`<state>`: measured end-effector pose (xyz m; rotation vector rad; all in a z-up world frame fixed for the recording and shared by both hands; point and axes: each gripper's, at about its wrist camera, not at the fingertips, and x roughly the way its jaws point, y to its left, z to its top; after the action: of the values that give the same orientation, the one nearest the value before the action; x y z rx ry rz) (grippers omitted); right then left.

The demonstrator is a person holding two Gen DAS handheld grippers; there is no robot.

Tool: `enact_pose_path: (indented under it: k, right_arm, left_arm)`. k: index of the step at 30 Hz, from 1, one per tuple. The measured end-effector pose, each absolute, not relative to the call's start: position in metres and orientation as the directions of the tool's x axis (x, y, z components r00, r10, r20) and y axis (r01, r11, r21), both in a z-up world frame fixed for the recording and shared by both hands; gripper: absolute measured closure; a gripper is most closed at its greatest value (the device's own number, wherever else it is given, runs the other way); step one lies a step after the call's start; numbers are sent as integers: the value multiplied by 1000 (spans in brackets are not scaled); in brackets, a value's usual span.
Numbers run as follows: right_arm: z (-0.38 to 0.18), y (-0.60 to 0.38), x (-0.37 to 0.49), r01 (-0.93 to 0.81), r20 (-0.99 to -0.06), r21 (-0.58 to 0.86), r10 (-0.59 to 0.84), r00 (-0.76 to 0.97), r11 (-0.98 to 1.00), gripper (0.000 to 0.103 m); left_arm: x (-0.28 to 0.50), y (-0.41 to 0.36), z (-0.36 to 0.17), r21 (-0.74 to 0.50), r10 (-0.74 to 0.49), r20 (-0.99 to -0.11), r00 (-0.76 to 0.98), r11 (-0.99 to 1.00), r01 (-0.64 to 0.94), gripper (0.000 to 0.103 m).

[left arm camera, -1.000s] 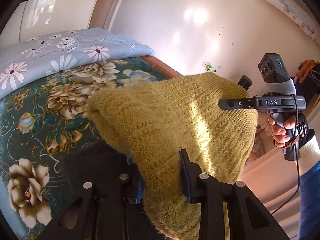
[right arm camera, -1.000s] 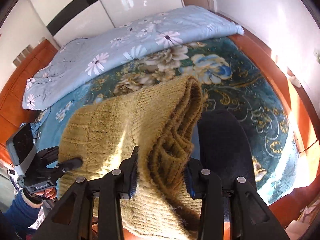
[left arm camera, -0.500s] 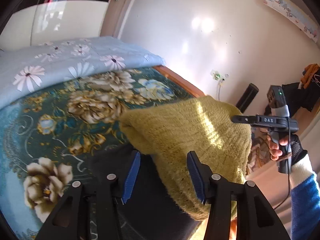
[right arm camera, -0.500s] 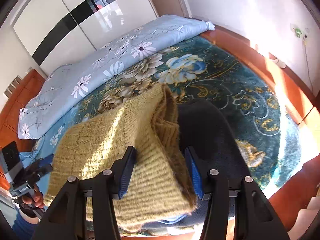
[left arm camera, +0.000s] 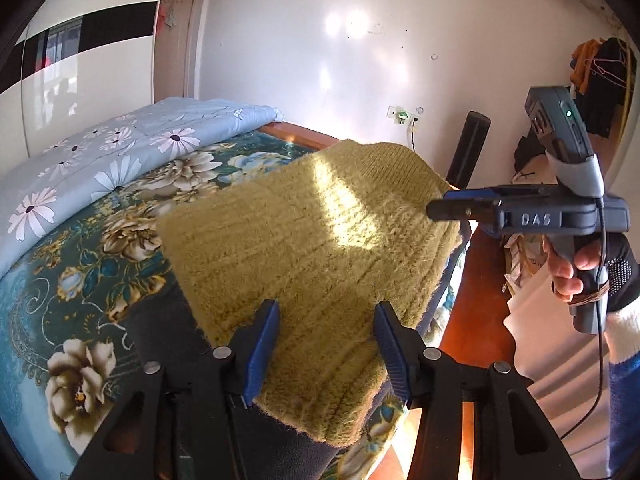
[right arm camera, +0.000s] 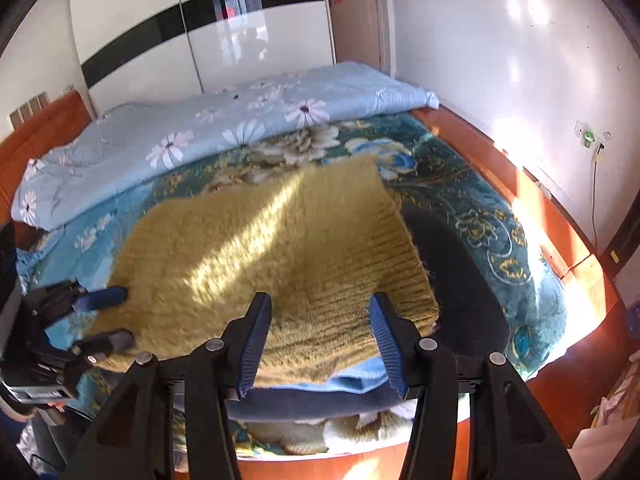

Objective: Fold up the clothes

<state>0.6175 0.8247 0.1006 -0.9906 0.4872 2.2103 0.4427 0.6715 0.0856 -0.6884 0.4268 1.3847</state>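
Note:
A mustard-yellow knitted sweater (left arm camera: 316,248) lies folded flat on the bed, over a dark garment (right arm camera: 464,280) and a blue one (right arm camera: 352,380); it also shows in the right wrist view (right arm camera: 272,260). My left gripper (left arm camera: 326,344) is open, its jaws apart just above the sweater's near edge, holding nothing. My right gripper (right arm camera: 320,340) is open above the sweater's near edge, empty. The right gripper also shows in the left wrist view (left arm camera: 460,208) at the sweater's far corner. The left gripper shows in the right wrist view (right arm camera: 108,316), open at the sweater's left edge.
The bed carries a teal floral blanket (left arm camera: 80,280) and a light blue daisy quilt (right arm camera: 200,128) at the back. An orange wooden bed frame (right arm camera: 560,240) runs along the right. A white wall with a socket (right arm camera: 588,136) and a wardrobe (right arm camera: 200,40) stand behind.
Both grippers have let go of the sweater and opened wide. The sweater, held up and bunched a second ago, now lies flat on the bed. Both grippers have pulled back.

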Motion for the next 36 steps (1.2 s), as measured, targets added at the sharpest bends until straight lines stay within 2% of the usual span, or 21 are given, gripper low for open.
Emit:
enact_pose_path:
  k: [3,7,12,19,21,23,25,26,31,33,36]
  right_arm:
    - [81,815,621,-702,-765,33,434,-476,-712,49]
    - [81,815,626,-728,-748,74,445,-492,-682,48]
    - [90,808,626,-766,-739,77,479,-474,-639,48]
    - [87,762,641,-817,-684,87,562,-465,-570,42]
    - [82,744,644,-820,-672,106,568,-476,-562,38]
    - [75,727,644,-819,-668,124,563,-486,-560,31]
    - [67,712,643,-817,-666,149,554,-499,-557,17]
    - [62,705,644,-818,-664,169,550,-507,-550,13]
    - [53,678,649,-829,-642,260,553,-531,-495,10]
    - [60,669,649,-825,-621,276,563,-545,-493,1]
    - [71,653,649,-819,-589,287,583,-560,-497,0]
  left_arm:
    - [448,670,80,-172,732,-662,159,59,-983,49]
    - [461,670,82,-102,725,-677,128,80,-992,42]
    - [463,650,96,-89,757,-645,107,65,-994,39]
    - [454,605,108,-23,795,-606,29,18,-1000,21]
    - [450,593,108,-25,802,-597,13,-3,-1000,16]
    - [450,582,104,-22,802,-597,-3,-20,-1000,4]
    - [449,571,100,-19,802,-597,-19,-37,-999,0]
    - [449,565,98,-12,803,-595,-29,-45,-999,0]
    - [447,538,93,14,810,-582,-71,-78,-997,0]
    - [444,531,93,15,807,-585,-86,-95,-995,0]
    - [441,521,94,29,809,-578,-104,-107,-994,0]
